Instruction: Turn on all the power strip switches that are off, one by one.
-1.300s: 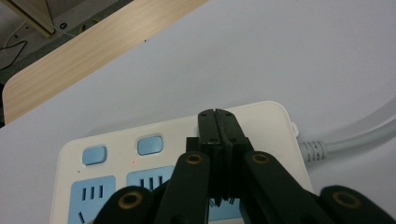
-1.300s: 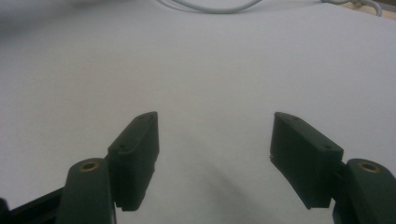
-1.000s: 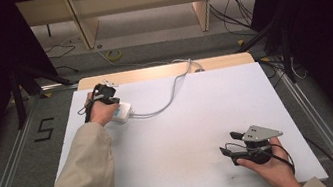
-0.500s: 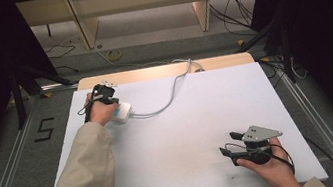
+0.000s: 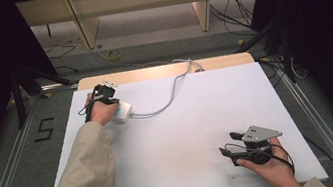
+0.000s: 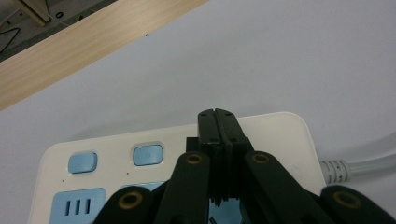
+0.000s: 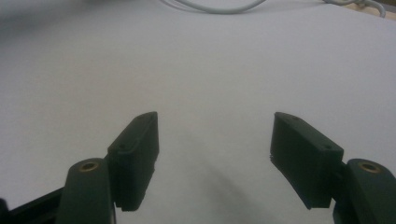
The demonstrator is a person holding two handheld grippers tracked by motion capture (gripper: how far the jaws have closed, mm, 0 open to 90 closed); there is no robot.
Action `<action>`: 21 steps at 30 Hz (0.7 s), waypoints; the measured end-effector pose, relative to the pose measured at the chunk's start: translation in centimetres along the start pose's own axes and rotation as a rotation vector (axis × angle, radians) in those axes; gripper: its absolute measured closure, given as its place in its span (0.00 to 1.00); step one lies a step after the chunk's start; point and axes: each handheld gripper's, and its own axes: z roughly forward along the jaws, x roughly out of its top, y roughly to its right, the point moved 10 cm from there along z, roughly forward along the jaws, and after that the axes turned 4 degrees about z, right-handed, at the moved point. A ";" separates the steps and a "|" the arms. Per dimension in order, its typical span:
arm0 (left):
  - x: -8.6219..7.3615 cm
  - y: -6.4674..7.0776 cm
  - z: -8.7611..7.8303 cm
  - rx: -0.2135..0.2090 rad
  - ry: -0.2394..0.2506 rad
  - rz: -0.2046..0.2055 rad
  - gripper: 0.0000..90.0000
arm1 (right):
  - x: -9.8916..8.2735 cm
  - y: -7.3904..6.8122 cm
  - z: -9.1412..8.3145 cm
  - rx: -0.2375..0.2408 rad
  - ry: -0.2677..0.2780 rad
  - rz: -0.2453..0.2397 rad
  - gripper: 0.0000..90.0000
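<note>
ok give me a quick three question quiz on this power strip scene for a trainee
1. True or false: the left gripper has its jaws shut over the power strip.
2. The right gripper is: A) closed on the cable, B) open with nothing between its jaws, C) closed on the power strip.
3. Fill in: the power strip's white cable runs toward the ___ edge of the table in the high view.

Key: 1 true; 2 B; 3 far
</note>
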 end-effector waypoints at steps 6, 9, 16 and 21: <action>0.0 0.0 0.1 -0.007 -0.007 0.007 1.00 | -0.1 0.0 0.1 0.000 -0.007 0.002 0.37; 0.0 0.0 0.1 -0.012 -0.007 -0.002 1.00 | -0.2 0.0 0.1 0.001 -0.009 0.001 0.37; 0.0 0.0 0.2 -0.015 -0.023 -0.005 1.00 | -0.2 0.0 0.1 0.002 -0.012 -0.001 0.37; 0.0 0.0 0.3 -0.017 -0.034 0.000 1.00 | -0.3 0.0 0.1 0.003 -0.013 -0.001 0.37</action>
